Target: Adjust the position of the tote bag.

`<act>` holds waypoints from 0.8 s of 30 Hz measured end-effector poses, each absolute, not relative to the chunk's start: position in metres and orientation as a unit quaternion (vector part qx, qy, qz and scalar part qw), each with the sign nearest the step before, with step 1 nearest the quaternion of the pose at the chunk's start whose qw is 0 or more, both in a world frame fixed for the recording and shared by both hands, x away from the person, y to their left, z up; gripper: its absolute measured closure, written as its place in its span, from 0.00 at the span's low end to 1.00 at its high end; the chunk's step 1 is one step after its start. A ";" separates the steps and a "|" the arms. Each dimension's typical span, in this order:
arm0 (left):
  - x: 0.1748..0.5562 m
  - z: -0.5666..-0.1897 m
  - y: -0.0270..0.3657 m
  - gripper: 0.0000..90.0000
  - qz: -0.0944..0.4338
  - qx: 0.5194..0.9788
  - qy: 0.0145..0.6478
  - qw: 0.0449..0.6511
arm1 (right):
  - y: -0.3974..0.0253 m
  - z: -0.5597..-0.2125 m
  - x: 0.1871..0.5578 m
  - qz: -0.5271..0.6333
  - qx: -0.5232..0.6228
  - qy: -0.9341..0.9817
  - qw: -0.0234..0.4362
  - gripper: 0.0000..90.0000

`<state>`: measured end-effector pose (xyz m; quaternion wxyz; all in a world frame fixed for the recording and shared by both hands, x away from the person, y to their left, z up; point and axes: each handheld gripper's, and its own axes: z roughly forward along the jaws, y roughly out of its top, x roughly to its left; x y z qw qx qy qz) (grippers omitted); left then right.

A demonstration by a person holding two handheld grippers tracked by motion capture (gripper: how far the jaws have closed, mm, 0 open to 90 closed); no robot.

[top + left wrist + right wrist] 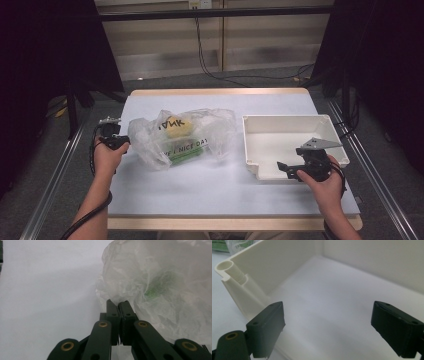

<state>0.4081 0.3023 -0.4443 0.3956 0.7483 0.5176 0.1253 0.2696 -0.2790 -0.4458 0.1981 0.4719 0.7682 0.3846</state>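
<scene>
**High view: bag pinched at the left, tray under the right gripper**

High view puts the person's two forearms at the near edge of the desk (200,192), both cut off by the bottom of the frame. The right hand (325,187) holds the right gripper (286,169) over the near wall of a white tray (285,122) on the right half of the desk. In the right gripper view its jaws stand spread wide with nothing between them, the tray's bare floor lying beyond them and the tray's near left corner post (230,271) just past the left jaw.

Farther left, the left hand (106,157) holds the left gripper (122,143) at the left edge of a clear plastic bag (210,127) that lies on the left half of the desk, well apart from the tray. In the left gripper view the jaws are pressed together on a fold of the bag's film (130,285); how much film sits between them is hidden by the jaws themselves.

Inside the bag, a yellow round thing (176,127) and a green thing (187,154) show through the crinkled film; the film blurs both, so what they are is hard to make out. The bag's black lettering (172,123) reads only in part.

Beyond the far edge, cables (210,65) trail across the floor.
</scene>
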 end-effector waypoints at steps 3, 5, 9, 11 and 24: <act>0.408 -0.446 0.304 0.96 0.126 0.748 0.518 0.395 | -0.279 -0.445 0.270 0.385 0.472 0.767 0.202 0.13; 0.405 -0.446 0.305 0.94 0.127 0.741 0.525 0.398 | -0.279 -0.445 0.270 0.385 0.471 0.768 0.200 0.13; 0.398 -0.445 0.307 0.81 0.129 0.750 0.521 0.387 | -0.278 -0.446 0.270 0.384 0.469 0.770 0.197 0.12; 0.394 -0.446 0.307 0.80 0.120 0.749 0.519 0.395 | -0.277 -0.445 0.269 0.387 0.470 0.769 0.197 0.12; 0.363 -0.441 0.314 0.51 0.139 0.750 0.510 0.397 | -0.272 -0.444 0.269 0.386 0.465 0.771 0.200 0.12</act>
